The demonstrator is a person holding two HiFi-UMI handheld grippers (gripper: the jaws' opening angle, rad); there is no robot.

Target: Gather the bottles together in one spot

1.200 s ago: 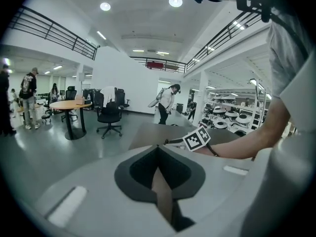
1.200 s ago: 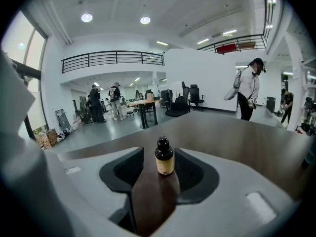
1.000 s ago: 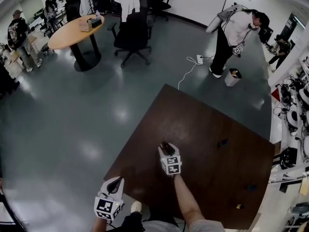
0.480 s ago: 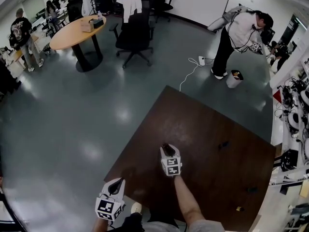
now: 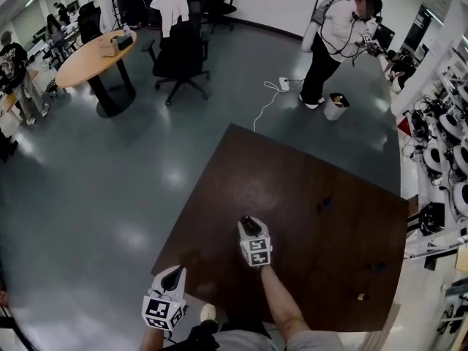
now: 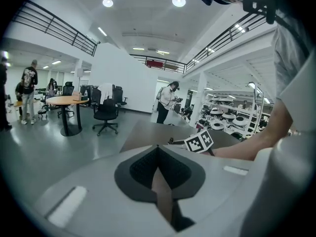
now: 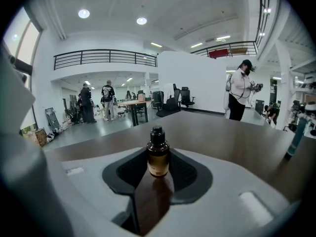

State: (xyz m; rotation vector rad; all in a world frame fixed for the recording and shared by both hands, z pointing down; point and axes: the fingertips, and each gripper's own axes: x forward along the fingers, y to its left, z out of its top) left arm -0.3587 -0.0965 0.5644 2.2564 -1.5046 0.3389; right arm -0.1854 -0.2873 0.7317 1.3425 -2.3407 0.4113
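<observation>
Right gripper [image 5: 249, 228]: jaws just closing, now clamped on upright amber bottle [image 7: 158, 155] over brown table [image 5: 292, 167]. Left gripper [image 5: 174, 276]: jaws together, empty. Small dark bottle [image 5: 325, 205] at 2 o'clock, well apart.

The right claw [image 5: 248, 225] is just closing on the small amber bottle [image 7: 158, 157] standing between its pads. Beyond the desk [image 5: 307, 174], the person in the white top [image 5: 335, 31] is straightening up beside the bin [image 5: 336, 107].

Nearest bottle [image 5: 248, 225]: sitting over the table [image 5: 292, 167], near its middle.
Other bottles [image 5: 324, 205]: sitting well apart on the table, right of it.
</observation>
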